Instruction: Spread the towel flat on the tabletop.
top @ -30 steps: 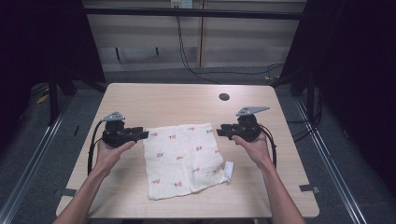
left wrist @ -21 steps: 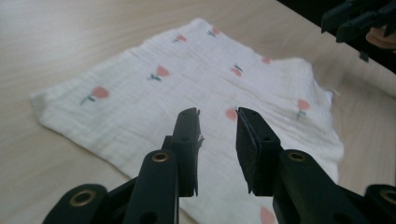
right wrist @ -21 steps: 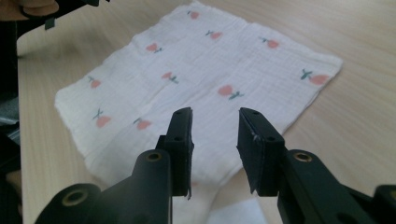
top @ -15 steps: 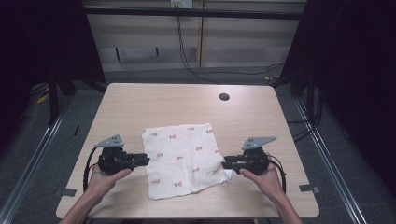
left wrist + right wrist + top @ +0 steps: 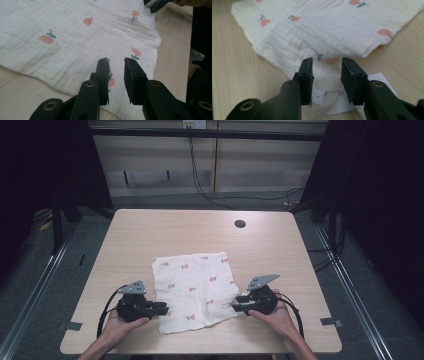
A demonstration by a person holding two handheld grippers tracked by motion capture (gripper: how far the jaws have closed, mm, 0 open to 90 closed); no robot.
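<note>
While both hands sit low at the near edge of the table [image 5: 150, 230], the cloth [image 5: 195, 290] lies flat at its middle, white with small red flowers. At about 8 o'clock from the cloth, the left hand-held gripper [image 5: 162, 309] lies level with its tips on the near left corner; in the left gripper view [image 5: 116, 62] its jaws stand narrowly apart over the fabric, pinching nothing. At about 4 o'clock, the right hand-held gripper [image 5: 236, 306] meets the near right corner. In the right gripper view [image 5: 327, 62] its jaws have just been opening and stand apart, the cloth's corner and a white tag [image 5: 382, 77] between them, unpressed.
</note>
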